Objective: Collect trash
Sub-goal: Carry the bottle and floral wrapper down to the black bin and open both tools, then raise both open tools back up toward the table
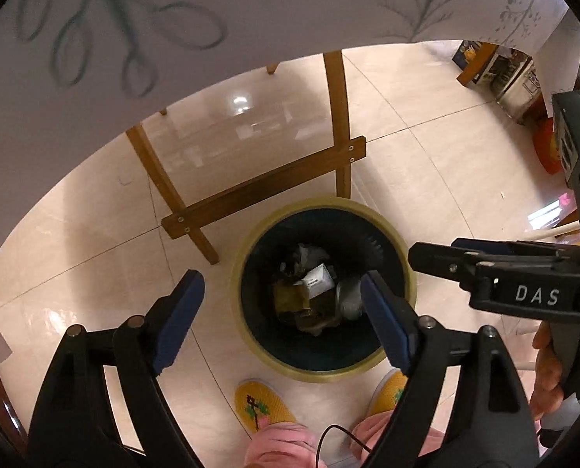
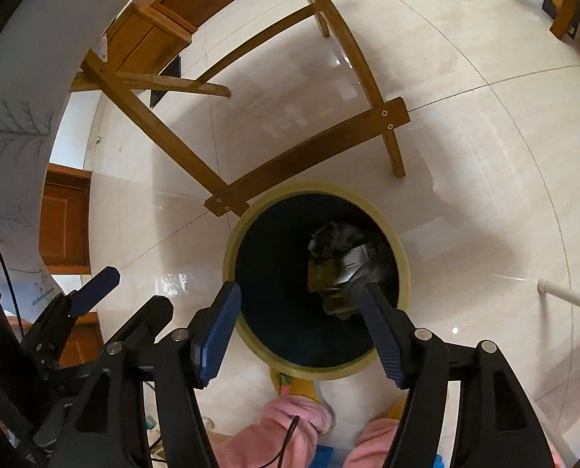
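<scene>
Both grippers, left and right, hang spread and empty above the bin, scraps already inside — this drop looks done.

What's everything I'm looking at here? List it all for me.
Trash bin: one, dark inside with a pale yellow rim, on the floor below both grippers.
Trash: several crumpled pieces, white, grey and brown, at the bin's bottom.
Wooden frame: one, brown legs and crossbar, beside the bin.
Tablecloth: one, white with green leaf prints, hanging at the top.
Floor: pale glossy tiles.
Boxes: a few, printed, far right corner.
Slippers: two, yellow, beneath the bin.
Trousers: pink, bottom edge.
Left gripper: black, blue fingers, open, empty.
Right gripper: same, open, empty.
</scene>
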Motion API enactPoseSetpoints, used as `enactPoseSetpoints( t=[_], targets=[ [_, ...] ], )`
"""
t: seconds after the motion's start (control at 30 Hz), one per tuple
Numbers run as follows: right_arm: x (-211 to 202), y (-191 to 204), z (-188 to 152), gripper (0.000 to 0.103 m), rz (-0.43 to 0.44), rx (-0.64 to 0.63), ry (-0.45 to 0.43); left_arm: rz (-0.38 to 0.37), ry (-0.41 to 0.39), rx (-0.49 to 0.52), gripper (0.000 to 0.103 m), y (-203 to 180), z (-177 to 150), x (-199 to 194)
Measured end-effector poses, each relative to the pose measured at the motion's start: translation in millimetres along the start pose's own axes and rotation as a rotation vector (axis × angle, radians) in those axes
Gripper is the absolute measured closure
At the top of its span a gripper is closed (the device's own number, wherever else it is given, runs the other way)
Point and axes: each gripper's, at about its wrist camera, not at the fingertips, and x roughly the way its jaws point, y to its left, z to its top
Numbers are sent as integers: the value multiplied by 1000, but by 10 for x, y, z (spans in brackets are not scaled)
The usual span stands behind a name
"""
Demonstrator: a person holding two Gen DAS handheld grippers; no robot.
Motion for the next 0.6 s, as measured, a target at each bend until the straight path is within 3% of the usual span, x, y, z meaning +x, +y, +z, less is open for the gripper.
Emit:
enactPoseSetpoints(
  t=[0.3, 0.6],
  targets=[
    [-314, 201, -98, 37, -8, -27, -44, 5, -19, -27, 23, 48, -22, -332],
    [-1193, 462, -194, 37, -7, -22, -94, -21, -22, -5, 23, -105, 145, -1275]
  ],
)
